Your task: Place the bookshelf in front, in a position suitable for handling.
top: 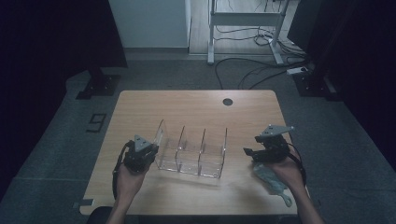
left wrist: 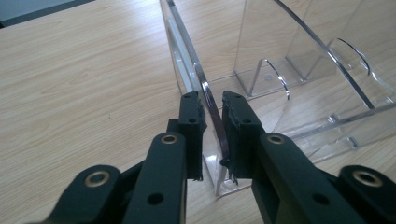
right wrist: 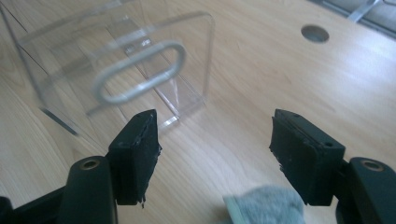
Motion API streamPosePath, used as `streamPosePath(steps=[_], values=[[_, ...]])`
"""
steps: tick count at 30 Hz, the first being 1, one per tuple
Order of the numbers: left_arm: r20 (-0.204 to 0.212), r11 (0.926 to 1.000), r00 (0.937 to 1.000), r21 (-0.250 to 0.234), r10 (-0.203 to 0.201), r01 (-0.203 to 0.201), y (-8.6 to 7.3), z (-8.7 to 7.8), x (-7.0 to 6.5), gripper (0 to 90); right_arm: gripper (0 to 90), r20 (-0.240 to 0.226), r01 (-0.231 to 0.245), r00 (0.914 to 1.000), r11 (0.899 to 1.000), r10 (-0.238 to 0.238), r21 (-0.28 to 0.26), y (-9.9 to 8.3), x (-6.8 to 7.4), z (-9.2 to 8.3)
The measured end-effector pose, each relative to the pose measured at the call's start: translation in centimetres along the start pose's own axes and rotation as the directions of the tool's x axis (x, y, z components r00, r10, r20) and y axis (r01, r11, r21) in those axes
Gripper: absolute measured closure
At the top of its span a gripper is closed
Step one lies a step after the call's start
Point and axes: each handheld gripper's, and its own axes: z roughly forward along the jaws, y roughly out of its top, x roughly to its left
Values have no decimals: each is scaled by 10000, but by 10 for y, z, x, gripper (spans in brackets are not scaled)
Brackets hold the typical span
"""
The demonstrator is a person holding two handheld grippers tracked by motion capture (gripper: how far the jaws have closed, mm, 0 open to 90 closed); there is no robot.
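So the left hand-held gripper is clamped on the end wall of the clear acrylic organizer mid-tabletop, probably to steady it, while the right hand-held gripper hangs wide open and empty over a grey sock.

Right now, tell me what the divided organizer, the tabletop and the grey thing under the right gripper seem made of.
Organizer: clear, glossy rigid plastic, probably acrylic; see-through walls, bright edges. Tabletop: light wood-grain, matte, possibly laminate. Grey thing: soft, fuzzy fabric, maybe a sock.
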Motion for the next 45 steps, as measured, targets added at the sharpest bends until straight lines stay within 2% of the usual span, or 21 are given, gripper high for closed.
streamPosePath(steps=[4, 11, 14, 21, 23, 27, 34, 39, 41, 45], values=[[56, 10000, 10000, -56, -25, 25, -1, 0, 5, 813, 329, 205, -105, 9997, 9997, 101, 204, -12, -7, -3], [66, 9999, 10000, -128, -39, 40, -2, 1, 14, 850, 313, 517, -642, 9967, 9969, 618, 457, -35, -20, -10], [325, 9997, 9993, -151, -178, 183, -3, 1, 19, 864, 287, 552, -840, 9952, 9953, 813, 484, -43, -24, -12], [611, 9996, 9980, -247, -143, 158, -4, 2, 25, 870, 191, 792, -1315, 9892, 9855, 1234, 1076, -68, -32, -13], [603, 9996, 9981, -252, -126, 142, -4, 2, 26, 869, 177, 737, -1436, 9881, 9819, 1352, 1236, -77, -35, -12], [606, 9997, 9982, -235, -42, 56, -4, 2, 26, 867, 179, 944, -1526, 9859, 9735, 1380, 1705, -92, -39, -4], [673, 9994, 9977, -319, -90, 112, -5, 2, 27, 865, 287, 1041, -1538, 9859, 9537, 1308, 2585, -115, -44, 18], [736, 9994, 9973, -326, -68, 92, -6, 2, 28, 859, 455, 726, -1792, 9836, 9439, 1654, 2776, -124, -46, 26], [782, 9994, 9969, -316, -102, 127, -6, 3, 28, 853, 566, 470, -1958, 9806, 9432, 1902, 2684, -125, -46, 24], [714, 9996, 9974, -292, -39, 60, -5, 3, 27, 850, 642, 427, -1845, 9828, 9466, 1796, 2645, -124, -43, 22]])
